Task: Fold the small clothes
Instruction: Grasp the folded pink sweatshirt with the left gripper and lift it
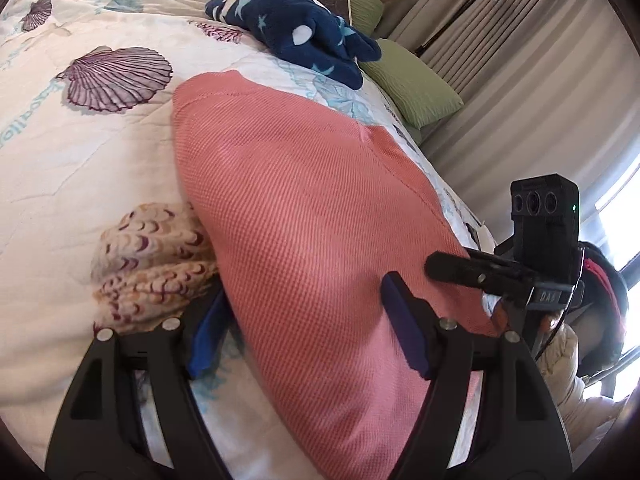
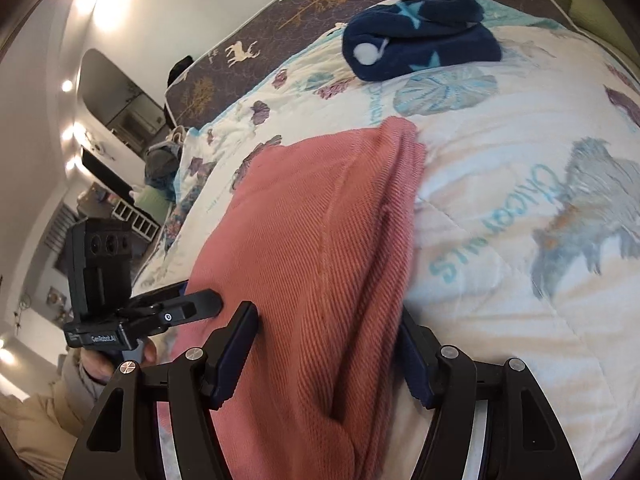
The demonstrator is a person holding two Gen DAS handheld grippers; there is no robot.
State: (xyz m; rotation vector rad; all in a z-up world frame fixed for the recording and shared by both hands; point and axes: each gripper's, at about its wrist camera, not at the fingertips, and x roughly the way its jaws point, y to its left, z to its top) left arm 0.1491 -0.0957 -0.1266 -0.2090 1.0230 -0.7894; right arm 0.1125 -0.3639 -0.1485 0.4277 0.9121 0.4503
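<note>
A pink knit garment (image 1: 304, 216) lies on the shell-print quilt (image 1: 80, 152), folded lengthwise. My left gripper (image 1: 304, 332) is open, its blue-padded fingers (image 1: 404, 328) straddling the near end of the garment. In the right wrist view the same garment (image 2: 320, 248) runs between the open fingers of my right gripper (image 2: 328, 356), with a doubled fold along its right edge. Each gripper shows in the other's view: the right one (image 1: 452, 268) at the garment's right edge, the left one (image 2: 200, 304) at its left edge.
A navy star-print fleece garment (image 1: 296, 32) lies crumpled further up the quilt, also seen in the right wrist view (image 2: 420, 36). Green pillows (image 1: 412, 84) and curtains are beyond the bed's right side. A dark deer-print mattress (image 2: 280, 32) shows at the far end.
</note>
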